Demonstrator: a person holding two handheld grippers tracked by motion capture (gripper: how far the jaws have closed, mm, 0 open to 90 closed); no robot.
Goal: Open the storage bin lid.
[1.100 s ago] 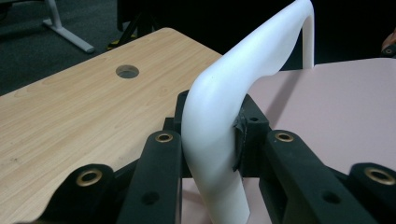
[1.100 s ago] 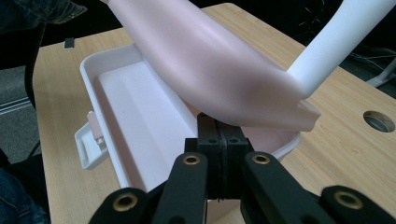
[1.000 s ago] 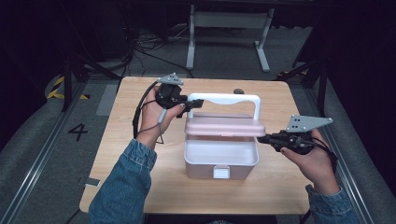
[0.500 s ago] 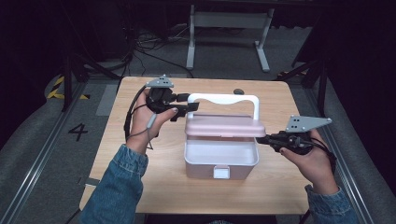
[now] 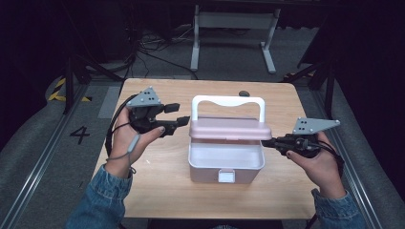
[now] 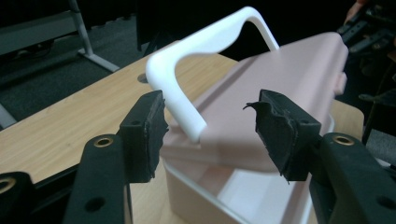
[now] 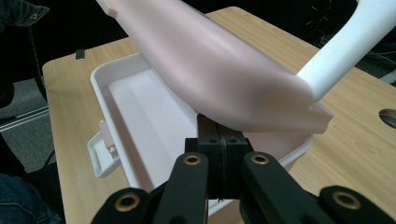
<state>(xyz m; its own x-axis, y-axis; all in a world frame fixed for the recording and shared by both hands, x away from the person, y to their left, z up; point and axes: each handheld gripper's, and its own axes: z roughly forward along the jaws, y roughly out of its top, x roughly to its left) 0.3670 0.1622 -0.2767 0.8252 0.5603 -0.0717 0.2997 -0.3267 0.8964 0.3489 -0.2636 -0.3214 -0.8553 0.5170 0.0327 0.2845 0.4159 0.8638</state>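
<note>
My right gripper (image 5: 265, 142), jaws shut under the pink lid (image 5: 230, 129) at its 3 o'clock end, should lift slowly while my left gripper (image 5: 177, 114), just opened, stays empty.

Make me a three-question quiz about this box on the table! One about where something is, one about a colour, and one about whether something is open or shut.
1. Where is the left gripper?
A. beside the box's left end, apart from it
B. inside the box
C. on the floor

2. What colour is the handle?
A. black
B. white
C. green

3. How is the lid?
A. flat and latched shut
B. taken off, lying on the table
C. raised, so you can look into the box

Answers:
1 A, the high view shows bare table between its open jaws and the box.
2 B, it is white above the pink lid.
3 C, the right gripper view looks under the lifted lid at the box's inside.
</note>
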